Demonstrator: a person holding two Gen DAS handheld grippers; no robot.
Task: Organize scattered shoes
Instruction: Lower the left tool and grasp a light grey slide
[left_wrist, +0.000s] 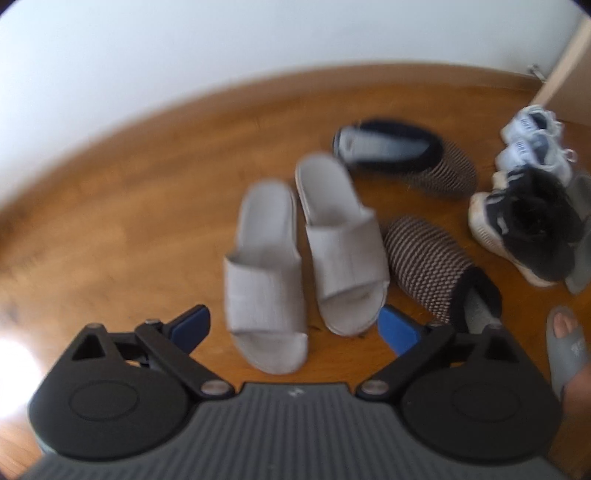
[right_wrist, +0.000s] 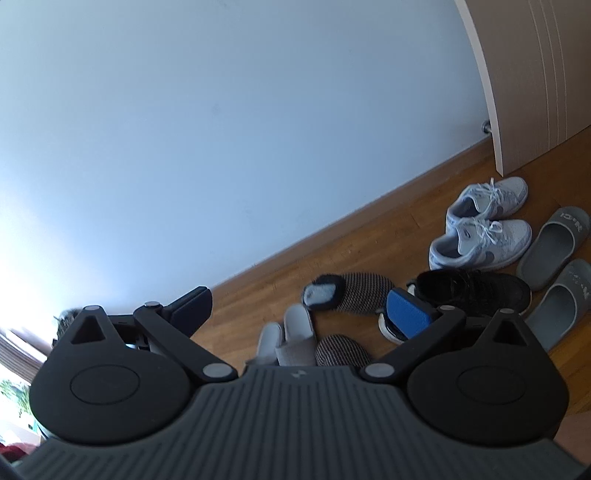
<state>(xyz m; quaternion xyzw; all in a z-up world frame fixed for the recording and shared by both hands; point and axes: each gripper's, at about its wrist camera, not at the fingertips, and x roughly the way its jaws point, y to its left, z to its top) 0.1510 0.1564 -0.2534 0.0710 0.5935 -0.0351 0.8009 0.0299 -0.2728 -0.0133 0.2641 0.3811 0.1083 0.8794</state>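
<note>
Two pale grey slide sandals (left_wrist: 266, 273) lie side by side on the wooden floor, toes towards me. My left gripper (left_wrist: 295, 325) hangs open just above their toe ends, one blue pad on each side, not touching them. Beside them lie two striped knit slippers, one near (left_wrist: 428, 266) and one farther back (left_wrist: 406, 155), pointing different ways. My right gripper (right_wrist: 301, 306) is open and holds nothing, raised above the same slides (right_wrist: 291, 332) and the striped slippers (right_wrist: 351, 291).
A black sneaker pair (left_wrist: 528, 229), a white sneaker pair (right_wrist: 480, 229) and grey rubber slippers (right_wrist: 554, 266) sit at the right near a pale door (right_wrist: 535, 74). A person's foot in a grey slide (left_wrist: 565, 343) stands close right. A white wall (left_wrist: 184, 55) borders the floor.
</note>
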